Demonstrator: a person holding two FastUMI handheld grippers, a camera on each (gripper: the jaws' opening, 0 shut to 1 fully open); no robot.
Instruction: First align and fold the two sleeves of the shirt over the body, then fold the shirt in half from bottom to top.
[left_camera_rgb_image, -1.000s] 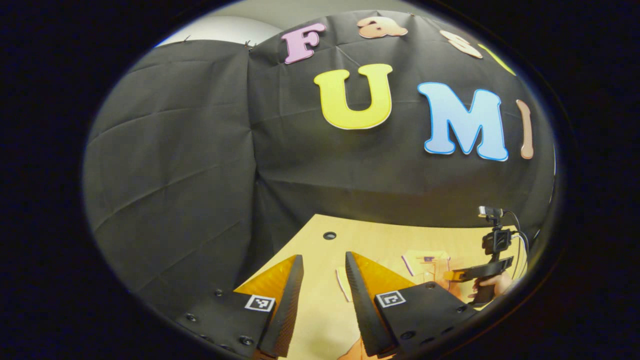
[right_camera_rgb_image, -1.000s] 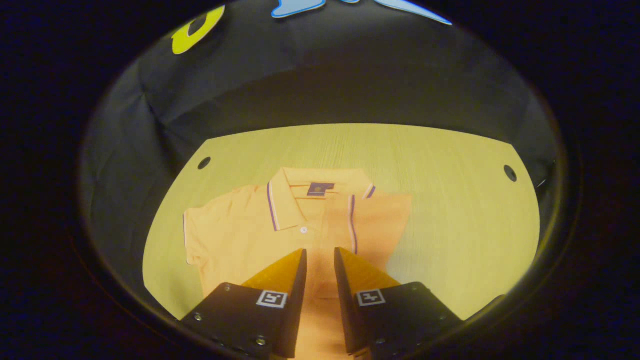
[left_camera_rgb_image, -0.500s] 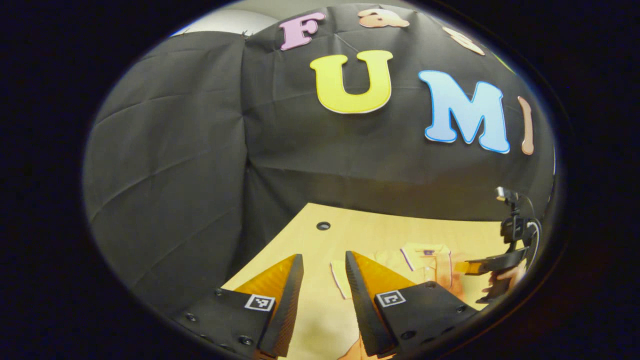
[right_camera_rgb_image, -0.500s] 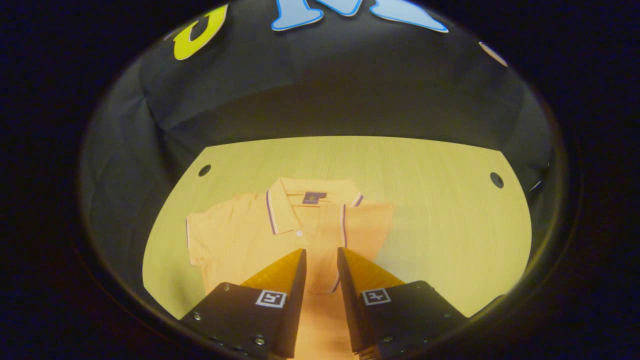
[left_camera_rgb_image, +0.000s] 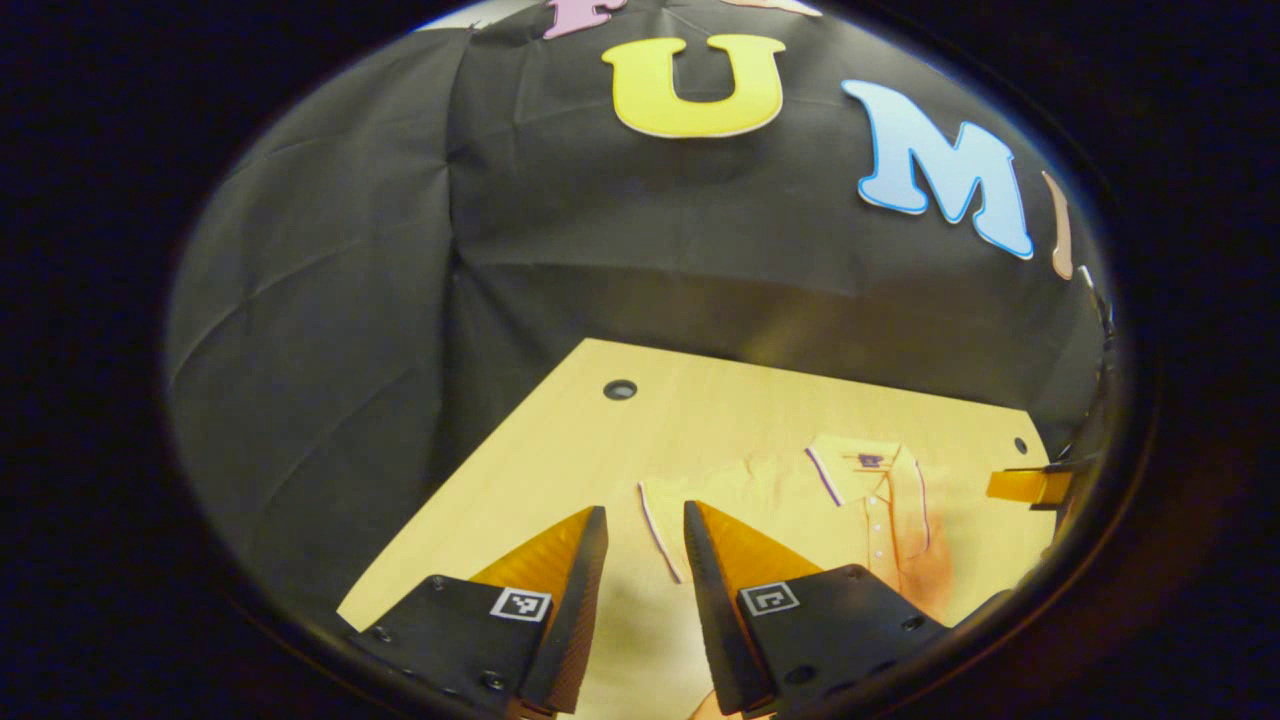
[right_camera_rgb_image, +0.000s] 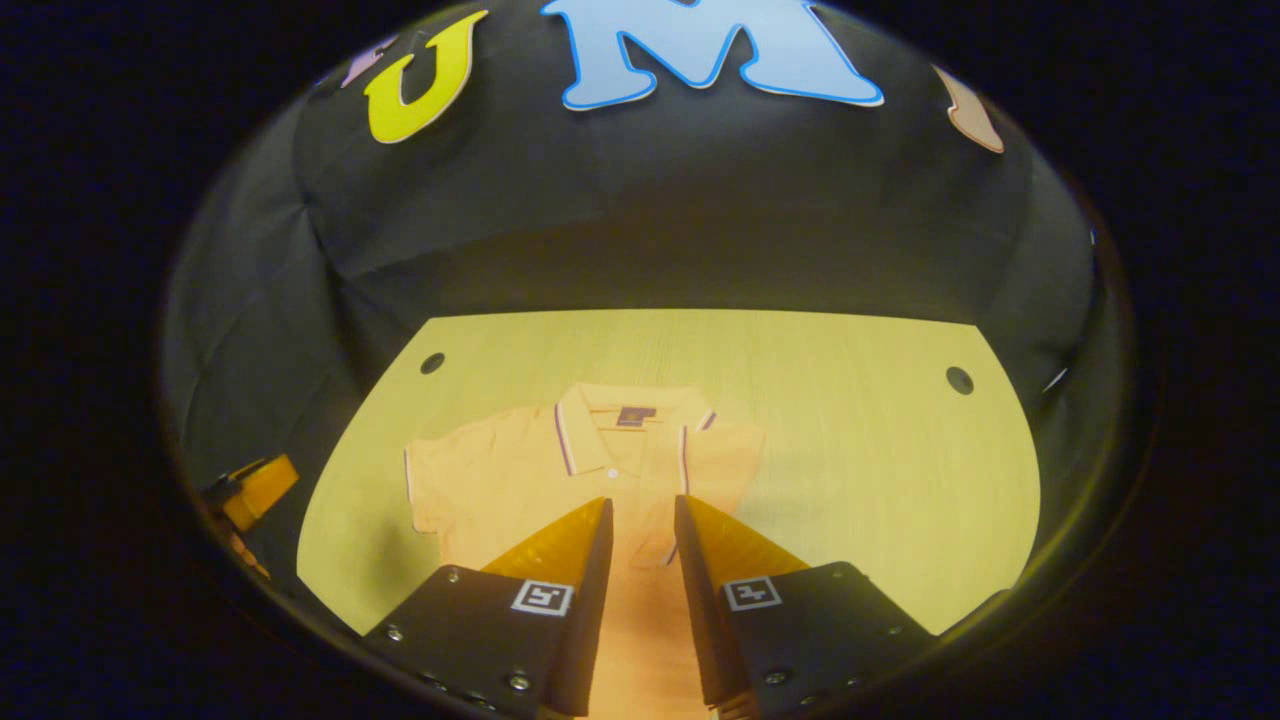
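Shirt (left_camera_rgb_image: 800, 500) lies flat on table (left_camera_rgb_image: 560, 450), collar toward the booth wall, seen from the left gripper view. Left gripper (left_camera_rgb_image: 645, 560) hangs above the table just short of the left sleeve (left_camera_rgb_image: 665, 520); its striped cuff edge shows in the gap between the fingers. Jaws stand a little apart, nothing between them. At the far right edge of this view the tip of the right gripper (left_camera_rgb_image: 1030, 486) shows; its state cannot be told from here. Right side of the shirt looks already folded inward, with a darker, doubled patch beside the placket.

Right gripper view: right gripper (right_camera_rgb_image: 640, 560) hovers over the shirt's middle, below the collar (right_camera_rgb_image: 625, 420). Jaws slightly parted and empty; cloth shows through the gap, not pinched. Right sleeve (right_camera_rgb_image: 715, 470) lies over the body, its striped cuff near the centre line. Left sleeve spreads out flat on the table, unfolded. Left gripper appears at the left edge, off the table.

Judgement: first sleeve fold looks done; step in hand is the second sleeve. Next move calls for the left gripper to drop to the cuff, pinch it, and carry it across to meet the folded sleeve. Bottom-to-top fold not yet begun.
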